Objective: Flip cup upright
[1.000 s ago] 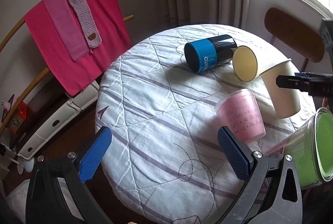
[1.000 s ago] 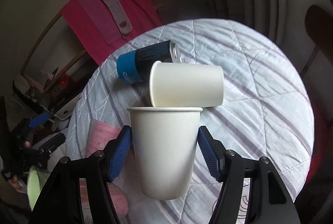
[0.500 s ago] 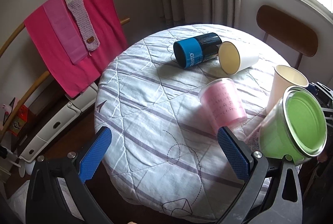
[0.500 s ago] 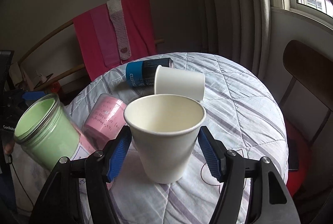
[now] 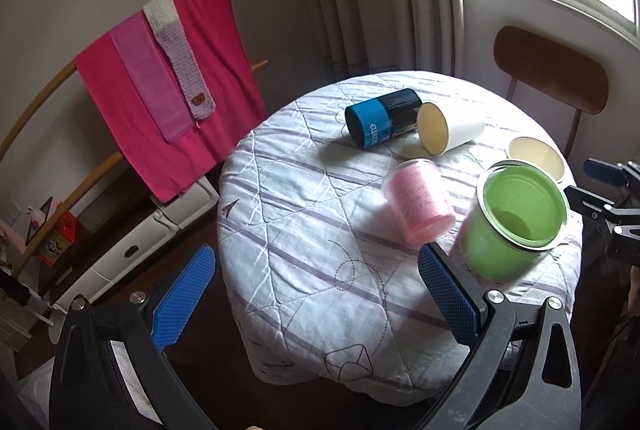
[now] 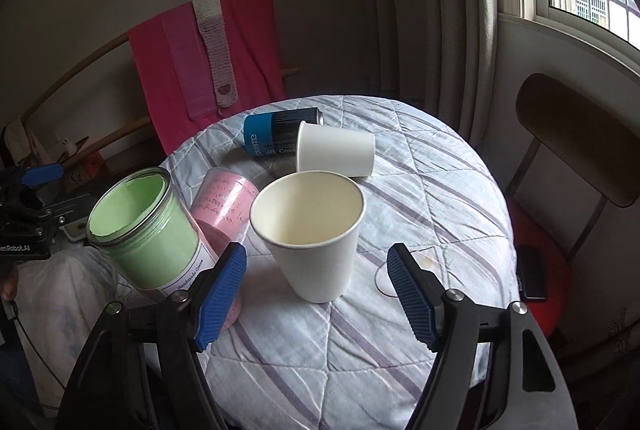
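Note:
A white paper cup stands upright on the quilted round table, mouth up; in the left wrist view only its rim shows behind the green jar. My right gripper is open just in front of the cup, its blue pads apart from it. A second white paper cup lies on its side farther back. My left gripper is open and empty at the table's near left edge.
A green glass jar stands upright left of the cup. A pink cup and a blue-black can lie on their sides. A wooden chair stands right; a pink towel rack stands left.
My right gripper set the white cup upright on the table, opened and drew back from it. My left gripper pulled back from the table, still open.

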`<state>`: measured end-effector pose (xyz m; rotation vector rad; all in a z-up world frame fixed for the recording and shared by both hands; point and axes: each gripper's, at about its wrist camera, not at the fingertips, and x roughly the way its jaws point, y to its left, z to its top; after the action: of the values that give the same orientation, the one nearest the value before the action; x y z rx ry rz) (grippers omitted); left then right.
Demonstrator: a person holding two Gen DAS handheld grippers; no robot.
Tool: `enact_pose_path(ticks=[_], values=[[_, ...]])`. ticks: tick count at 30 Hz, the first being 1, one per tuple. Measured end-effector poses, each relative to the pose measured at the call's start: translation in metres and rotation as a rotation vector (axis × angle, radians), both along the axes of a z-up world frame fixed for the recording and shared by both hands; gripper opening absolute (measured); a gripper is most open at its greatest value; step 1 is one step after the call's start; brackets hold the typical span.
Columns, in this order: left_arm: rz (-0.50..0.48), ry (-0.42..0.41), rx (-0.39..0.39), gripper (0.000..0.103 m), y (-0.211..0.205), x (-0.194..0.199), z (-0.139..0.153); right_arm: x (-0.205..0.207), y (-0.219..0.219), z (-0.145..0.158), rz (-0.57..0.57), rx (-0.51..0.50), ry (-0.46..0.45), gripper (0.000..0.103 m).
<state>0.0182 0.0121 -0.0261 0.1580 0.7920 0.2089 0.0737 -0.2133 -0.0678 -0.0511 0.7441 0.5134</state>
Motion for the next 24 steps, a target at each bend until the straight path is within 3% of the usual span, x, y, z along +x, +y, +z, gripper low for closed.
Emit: enact_pose_path(ticks=[12,24], values=[[-0.059,-0.064,0.002,0.103,-0.033,-0.040,0.040,-0.040,-0.007,0.049,-0.062,-0.088,0.016,0.080],[-0.102,-0.103,0.000,0.103,-0.060,-0.058,0.054,-0.067,-0.008,0.074,-0.081,-0.117,-0.012,0.081]])
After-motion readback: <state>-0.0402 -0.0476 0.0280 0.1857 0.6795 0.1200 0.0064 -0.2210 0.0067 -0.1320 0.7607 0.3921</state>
